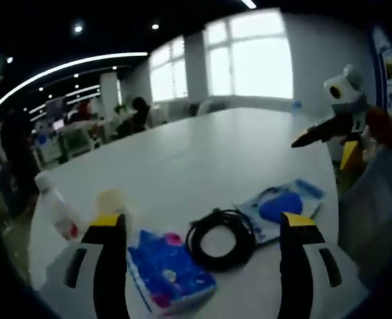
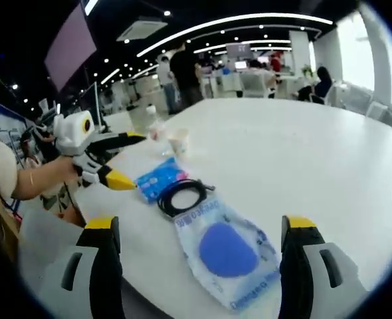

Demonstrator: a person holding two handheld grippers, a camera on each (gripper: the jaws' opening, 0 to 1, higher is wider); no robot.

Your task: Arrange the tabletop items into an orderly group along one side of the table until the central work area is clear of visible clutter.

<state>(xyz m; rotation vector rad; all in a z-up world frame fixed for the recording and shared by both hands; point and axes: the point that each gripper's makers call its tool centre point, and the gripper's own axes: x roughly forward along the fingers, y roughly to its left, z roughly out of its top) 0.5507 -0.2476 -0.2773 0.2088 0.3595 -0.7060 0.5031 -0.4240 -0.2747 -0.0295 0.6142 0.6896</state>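
We see strong daylight pouring through the windows (image 1: 249, 56) in the left gripper view, blown out to plain white with no detail behind the glass. That glare washes the far edge of the white table (image 1: 202, 146), which reads pale and low in contrast. Curved ceiling light strips (image 2: 236, 23) and small spot lamps light the hall in the right gripper view, where the ceiling stays dark. Both pictures are soft and slightly blurred; the people far back are smeared. Fisheye bending curves the table edges. Shadows on the table are faint.
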